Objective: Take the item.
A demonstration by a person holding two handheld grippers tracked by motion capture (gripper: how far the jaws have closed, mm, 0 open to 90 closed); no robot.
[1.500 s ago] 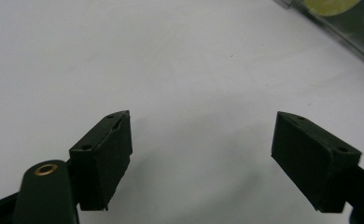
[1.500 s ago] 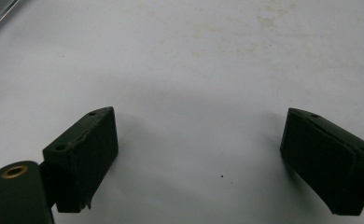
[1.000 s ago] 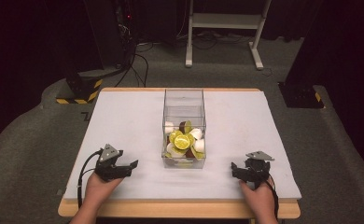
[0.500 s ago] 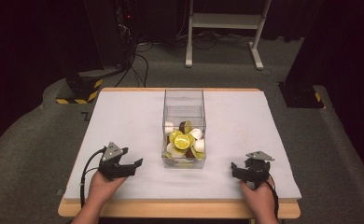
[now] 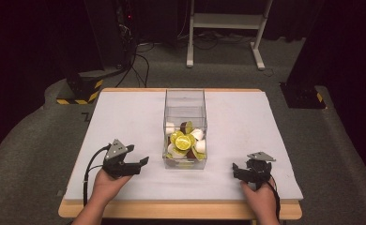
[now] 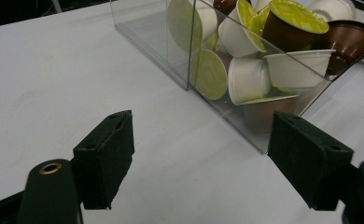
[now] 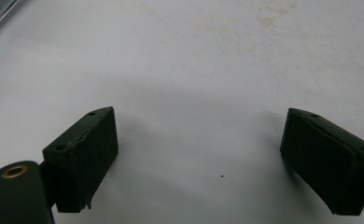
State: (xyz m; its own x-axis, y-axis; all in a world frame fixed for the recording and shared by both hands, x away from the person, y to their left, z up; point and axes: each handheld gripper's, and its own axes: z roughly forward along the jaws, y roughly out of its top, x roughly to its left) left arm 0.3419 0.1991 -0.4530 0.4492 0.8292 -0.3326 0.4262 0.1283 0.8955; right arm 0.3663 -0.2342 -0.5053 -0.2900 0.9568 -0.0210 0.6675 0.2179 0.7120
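A clear plastic box (image 5: 185, 105) stands in the middle of the white table, its near half piled with coffee capsules (image 5: 183, 141) in white, brown and yellow-green. My left gripper (image 5: 141, 163) hovers open just left of the box's near corner, jaws pointing right toward it. The left gripper view has the capsules (image 6: 250, 79) pressed against the box wall (image 6: 152, 35) beyond the two spread jaws. Near the front right of the table my right gripper (image 5: 236, 169) rests open. Bare white table (image 7: 194, 70) lies between its jaws in the right gripper view.
The white mat (image 5: 125, 117) covers a wooden table whose front edge (image 5: 171, 210) runs below both hands. Beyond the table are a dark floor, black equipment with cables (image 5: 125, 42) and a white stand (image 5: 228, 23).
My left gripper has moved right and lifted slightly toward the box's near left corner. The right gripper has stayed in place.
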